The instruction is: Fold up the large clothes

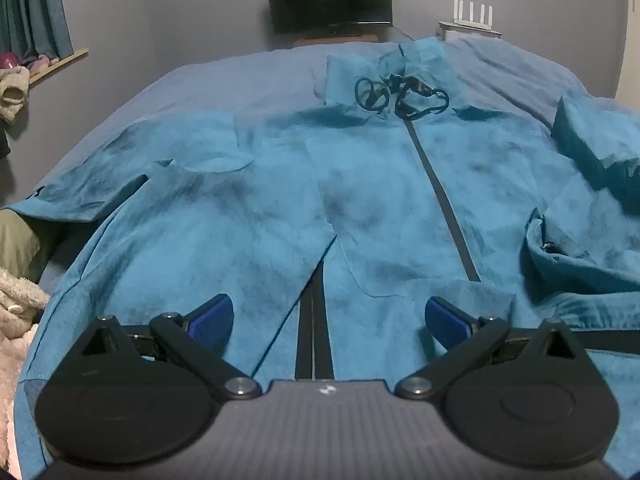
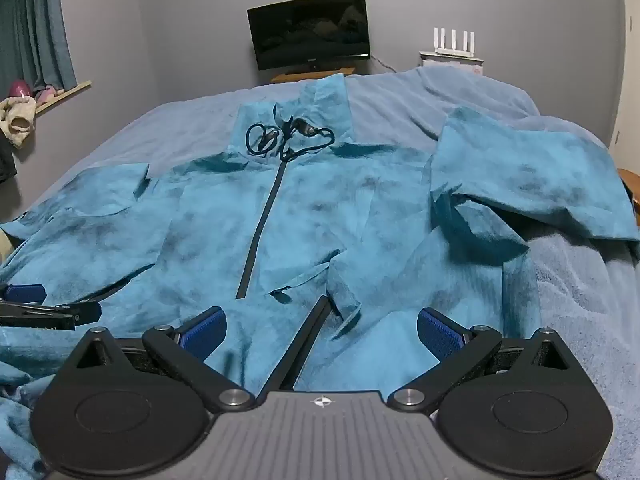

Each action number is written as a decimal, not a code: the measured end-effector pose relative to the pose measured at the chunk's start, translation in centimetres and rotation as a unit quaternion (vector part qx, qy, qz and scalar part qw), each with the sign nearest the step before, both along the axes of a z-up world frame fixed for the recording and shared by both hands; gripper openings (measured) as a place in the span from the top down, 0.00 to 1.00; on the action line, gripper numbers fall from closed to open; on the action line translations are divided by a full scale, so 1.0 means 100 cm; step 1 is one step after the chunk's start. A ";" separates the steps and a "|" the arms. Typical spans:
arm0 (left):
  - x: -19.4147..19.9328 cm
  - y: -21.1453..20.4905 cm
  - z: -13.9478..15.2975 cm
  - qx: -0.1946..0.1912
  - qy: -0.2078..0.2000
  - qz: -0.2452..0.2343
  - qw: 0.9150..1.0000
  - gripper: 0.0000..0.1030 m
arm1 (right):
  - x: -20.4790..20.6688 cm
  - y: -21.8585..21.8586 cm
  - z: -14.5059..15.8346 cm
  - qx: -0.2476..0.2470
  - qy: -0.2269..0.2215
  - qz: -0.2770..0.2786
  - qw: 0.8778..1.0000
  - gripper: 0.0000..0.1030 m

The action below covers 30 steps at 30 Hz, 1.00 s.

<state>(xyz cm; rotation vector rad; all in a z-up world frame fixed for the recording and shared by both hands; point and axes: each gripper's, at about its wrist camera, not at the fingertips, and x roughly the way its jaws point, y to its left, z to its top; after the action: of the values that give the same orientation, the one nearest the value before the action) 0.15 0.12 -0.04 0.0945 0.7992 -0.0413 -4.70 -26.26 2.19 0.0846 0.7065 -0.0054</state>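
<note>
A large teal zip-front jacket [image 1: 384, 200] lies front up, spread on the bed, collar and black drawcords [image 1: 400, 96] at the far end. It also fills the right wrist view [image 2: 312, 216], with its right sleeve [image 2: 528, 188] folded up over the bedding. My left gripper [image 1: 328, 320] is open and empty, low over the jacket's hem by a dark zipper strip. My right gripper [image 2: 320, 332] is open and empty over the hem further right. The left gripper's finger [image 2: 24, 294] shows at the left edge of the right wrist view.
The bed has a blue blanket [image 2: 460, 92]. A dark monitor [image 2: 310, 30] and a white router [image 2: 454, 46] stand behind the bed by the grey wall. Curtains and a sill with soft items [image 2: 18, 118] are at the left. Fluffy clothing [image 1: 16, 308] lies at the bed's left.
</note>
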 end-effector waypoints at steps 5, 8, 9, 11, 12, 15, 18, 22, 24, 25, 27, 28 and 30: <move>-0.004 0.002 -0.002 0.011 -0.012 -0.002 1.000 0.00 | 0.000 0.000 0.000 0.004 0.003 0.000 1.000 0.00; -0.003 -0.004 -0.004 0.016 -0.007 -0.002 1.000 0.00 | 0.000 -0.001 0.000 0.006 0.002 0.000 1.000 0.00; -0.003 -0.004 -0.004 0.016 -0.007 -0.002 1.000 0.00 | 0.000 -0.001 0.000 0.005 0.002 0.000 1.000 0.00; -0.003 -0.004 -0.005 0.016 -0.008 -0.002 1.000 0.00 | 0.000 -0.001 0.001 0.005 0.002 0.000 1.000 0.00; -0.002 -0.004 -0.006 0.015 -0.007 -0.003 1.000 0.00 | 0.000 -0.001 0.000 0.005 0.003 0.000 1.000 0.00; -0.001 -0.004 -0.009 0.014 -0.006 -0.003 1.000 0.00 | 0.000 -0.001 0.000 0.004 0.003 0.000 1.000 0.00; -0.003 -0.004 -0.007 0.012 -0.004 -0.004 1.000 0.00 | 0.000 -0.001 0.000 0.004 0.004 0.000 1.000 0.00; -0.001 -0.004 -0.006 0.013 -0.001 -0.006 1.000 0.00 | 0.001 -0.001 0.000 0.004 0.004 -0.001 1.000 0.00; -0.001 -0.004 -0.007 0.013 -0.001 -0.007 1.000 0.00 | 0.001 -0.001 0.000 0.004 0.004 0.000 1.000 0.00; -0.001 -0.004 -0.007 0.013 0.000 -0.007 1.000 0.00 | 0.001 -0.001 0.000 0.004 0.005 0.000 1.000 0.00; 0.000 -0.004 -0.007 0.013 0.000 -0.007 1.000 0.00 | 0.001 -0.001 0.000 0.005 0.005 0.000 1.000 0.00; 0.000 -0.004 -0.007 0.012 0.001 -0.008 1.000 0.00 | 0.001 -0.001 0.000 0.005 0.006 0.000 1.000 0.00; 0.000 -0.004 -0.007 0.012 0.001 -0.008 1.000 0.00 | 0.001 -0.001 -0.001 0.005 0.006 0.000 1.000 0.00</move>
<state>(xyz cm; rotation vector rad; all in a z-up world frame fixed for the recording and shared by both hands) 0.18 -0.28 -0.72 0.1241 0.8019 -0.0468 -4.57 -26.31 2.13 0.0954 0.7186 -0.0027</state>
